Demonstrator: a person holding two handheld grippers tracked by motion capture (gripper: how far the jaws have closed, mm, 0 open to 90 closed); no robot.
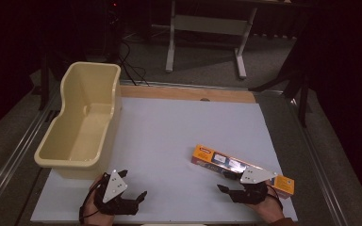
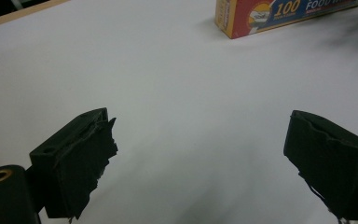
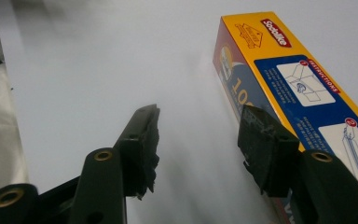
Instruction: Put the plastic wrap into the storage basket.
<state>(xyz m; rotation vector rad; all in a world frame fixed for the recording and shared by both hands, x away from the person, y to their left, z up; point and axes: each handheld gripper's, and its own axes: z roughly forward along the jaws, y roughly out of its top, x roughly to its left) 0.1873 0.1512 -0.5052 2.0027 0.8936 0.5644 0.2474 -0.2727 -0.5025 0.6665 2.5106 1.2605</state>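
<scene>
— Closest to the camera, how are the two hands posed?

— In the high view both come in from the bottom edge. The person's left hand (image 1: 90,207) holds the left gripper (image 1: 133,183) low over the near edge of the white tabletop (image 1: 179,127), angled toward the middle of the table. The right hand (image 1: 269,207) holds the right gripper (image 1: 222,181) low too, pointing leftward across the tabletop.

— And the jaws?

— The left gripper's stand wide apart with bare tabletop between them. The right gripper's are narrower, with a clear gap showing in the right gripper view, and they hold nothing.

— Where is the food wrap box?

— The orange and blue food wrap box (image 1: 217,160) lies flat on the tabletop's right side, slanting from near the middle toward the near right corner. The right gripper sits at its near end. In the right gripper view the box runs just beside the outer side of one jaw, not between the two; whether they touch cannot be told.

— Anything farther off?

— A cream plastic tub (image 1: 82,169) stands on the left edge of the table, well apart from the box.
</scene>
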